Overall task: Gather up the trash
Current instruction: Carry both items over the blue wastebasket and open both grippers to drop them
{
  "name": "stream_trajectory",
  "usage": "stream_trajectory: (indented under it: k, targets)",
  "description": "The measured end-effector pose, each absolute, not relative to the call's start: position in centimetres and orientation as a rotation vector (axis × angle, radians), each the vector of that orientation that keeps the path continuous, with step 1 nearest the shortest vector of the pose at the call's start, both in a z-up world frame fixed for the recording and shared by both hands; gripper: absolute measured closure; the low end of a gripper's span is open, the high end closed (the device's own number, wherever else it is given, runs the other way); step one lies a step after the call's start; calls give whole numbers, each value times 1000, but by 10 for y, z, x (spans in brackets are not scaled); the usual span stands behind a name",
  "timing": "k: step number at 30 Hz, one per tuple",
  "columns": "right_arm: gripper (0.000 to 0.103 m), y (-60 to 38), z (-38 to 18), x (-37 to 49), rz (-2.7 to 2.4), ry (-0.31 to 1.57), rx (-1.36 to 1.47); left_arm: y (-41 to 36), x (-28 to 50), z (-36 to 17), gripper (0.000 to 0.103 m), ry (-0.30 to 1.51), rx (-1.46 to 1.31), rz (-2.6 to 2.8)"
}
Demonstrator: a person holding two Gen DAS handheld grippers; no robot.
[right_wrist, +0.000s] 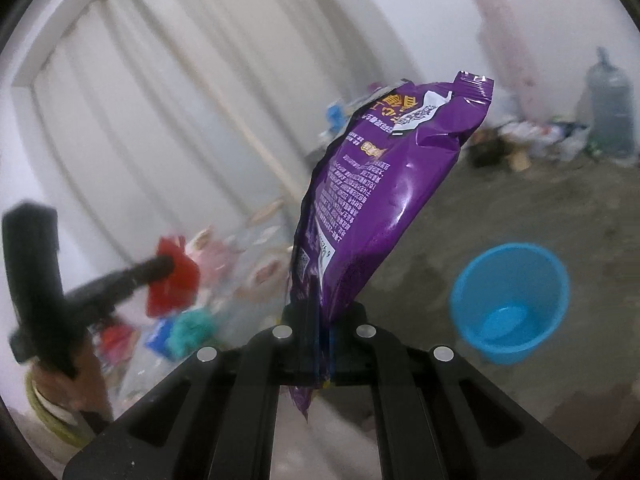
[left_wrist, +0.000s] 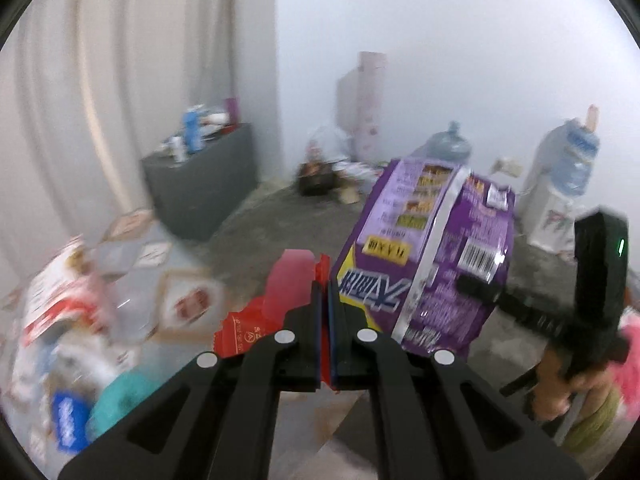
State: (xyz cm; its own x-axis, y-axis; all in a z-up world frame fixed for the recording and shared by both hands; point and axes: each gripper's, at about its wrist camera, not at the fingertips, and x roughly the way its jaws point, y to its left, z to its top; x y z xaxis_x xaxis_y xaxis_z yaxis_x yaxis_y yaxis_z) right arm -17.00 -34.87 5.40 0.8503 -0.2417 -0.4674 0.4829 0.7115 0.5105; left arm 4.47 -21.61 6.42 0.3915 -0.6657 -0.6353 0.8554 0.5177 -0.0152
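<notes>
Red wrapper (left_wrist: 280,300) sits clenched in the left gripper (left_wrist: 325,304), left of the blue bucket (right_wrist: 510,304); the right gripper (right_wrist: 320,332) clamps a purple snack bag (right_wrist: 380,200) beside it. Carrying step; next, likely release both over the bucket.

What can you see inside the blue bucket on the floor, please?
The blue bucket shows only its bare blue bottom and inner wall; no trash is visible in it. Its near wall hides a small strip of the bottom.
</notes>
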Motion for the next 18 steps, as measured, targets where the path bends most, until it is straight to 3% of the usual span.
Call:
stream_trajectory:
  k: [8, 18]
  targets:
    - [101, -421, -1, -157, -616, 473, 769, -359, 114, 26, 101, 937, 214, -1211]
    - [100, -506, -116, -104, -786, 669, 917, -506, 171, -108, 97, 1315, 292, -1197]
